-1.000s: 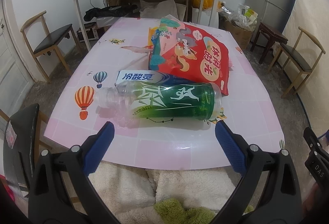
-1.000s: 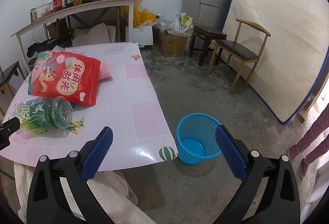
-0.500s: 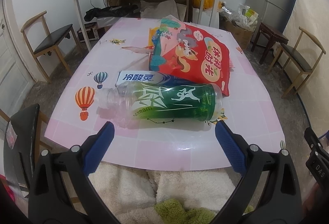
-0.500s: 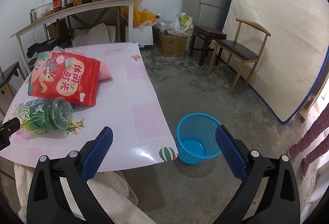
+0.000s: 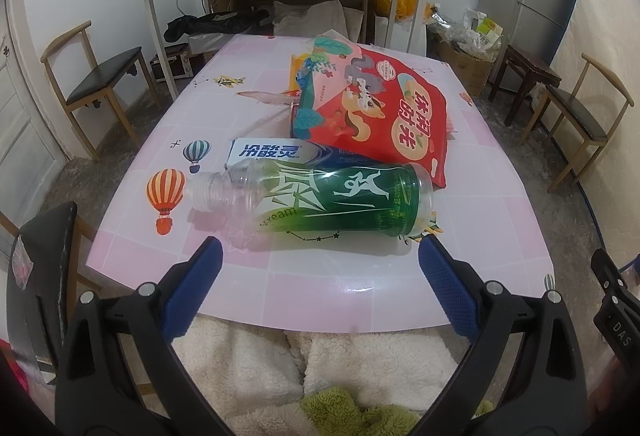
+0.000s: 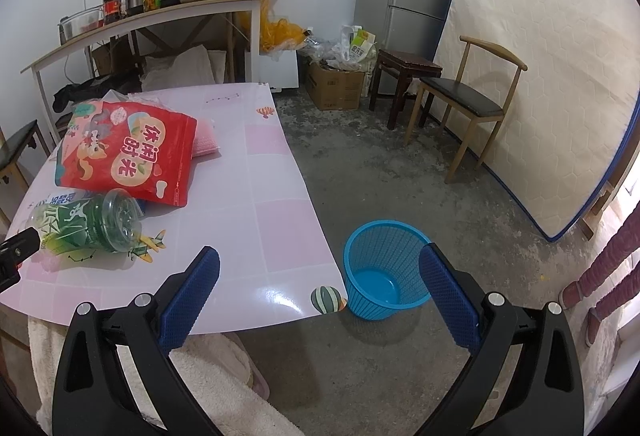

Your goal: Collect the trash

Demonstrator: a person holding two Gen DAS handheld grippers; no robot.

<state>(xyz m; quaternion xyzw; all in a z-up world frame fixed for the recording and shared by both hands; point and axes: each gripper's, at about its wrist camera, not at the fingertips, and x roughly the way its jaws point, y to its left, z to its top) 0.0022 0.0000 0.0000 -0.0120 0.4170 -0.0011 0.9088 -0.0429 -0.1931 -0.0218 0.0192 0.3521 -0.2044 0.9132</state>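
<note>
We have our left hand-held gripper (image 5: 318,262) spread wide and empty, hovering at the near edge of the table (image 5: 360,280) and lined up with the bottle (image 5: 320,202) that lies on its side just ahead. Our right hand-held gripper (image 6: 319,274) is also spread and holds nothing; it looks past the table corner toward the blue basket (image 6: 384,268) standing on the floor just beside that corner.

The bottle is uncapped, its open neck pointing to our left, and its far side rests against a toothpaste box (image 5: 272,154). A red snack bag (image 5: 376,116) lies over the far end of the box and touches the bottle's upper edge. None of the trash has reached the basket yet, as far as we can judge.

The risks look plain to us. The bottle is round and smooth, so closing across its length could squeeze it out of the pads or roll it toward the table edge. Pushing in too far could shove the box and bag along with it. Any leftover liquid might spill from the open neck once we tilt it. The basket is light and narrow, so a drop from too high could miss it or tip it.
</note>
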